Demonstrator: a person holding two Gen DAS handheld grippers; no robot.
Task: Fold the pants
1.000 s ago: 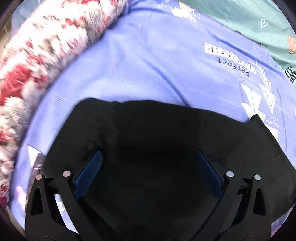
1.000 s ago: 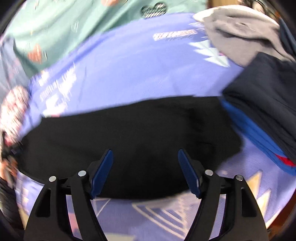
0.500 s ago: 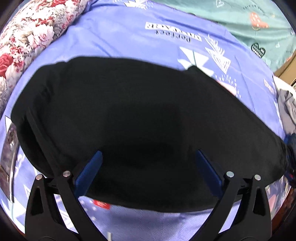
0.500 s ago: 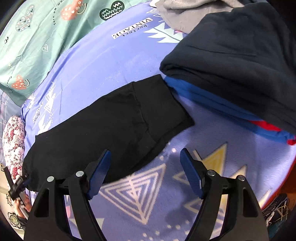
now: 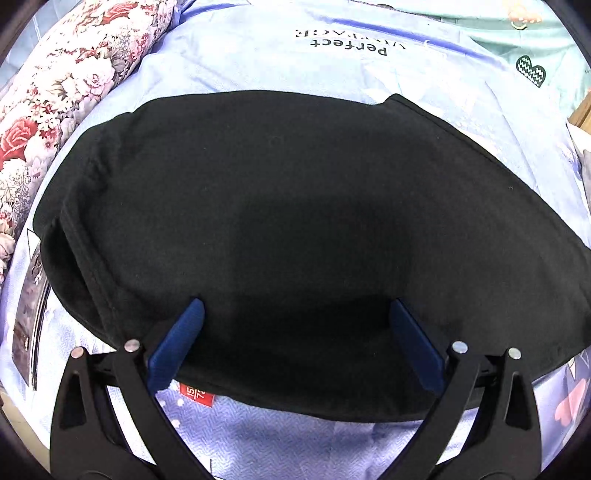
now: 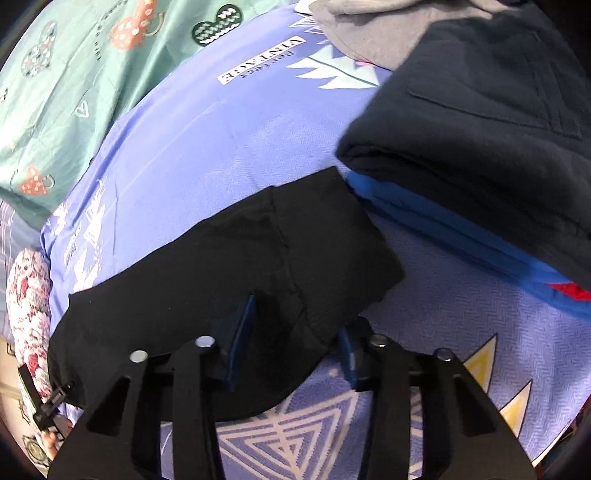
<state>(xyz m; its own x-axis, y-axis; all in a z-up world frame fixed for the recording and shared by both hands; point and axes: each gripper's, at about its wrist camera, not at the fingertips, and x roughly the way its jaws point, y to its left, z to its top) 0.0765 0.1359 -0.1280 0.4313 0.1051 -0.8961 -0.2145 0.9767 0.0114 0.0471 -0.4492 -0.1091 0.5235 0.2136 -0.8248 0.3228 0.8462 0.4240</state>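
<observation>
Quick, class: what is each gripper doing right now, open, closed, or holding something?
Left gripper: open, holding nothing, above the black pants.
Right gripper: partly closed around the pants' edge; a firm grip cannot be told.

Since 0.5 s ago our right claw (image 6: 295, 332) has narrowed & dropped onto the black pants (image 6: 229, 280), near cuff edge now between its pads. Our left claw (image 5: 295, 332) came lower over the pants, jaws as wide as before.

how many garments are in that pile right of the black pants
3 visible: a dark navy one on top, a blue one under it, a grey one behind. More may be hidden.
</observation>
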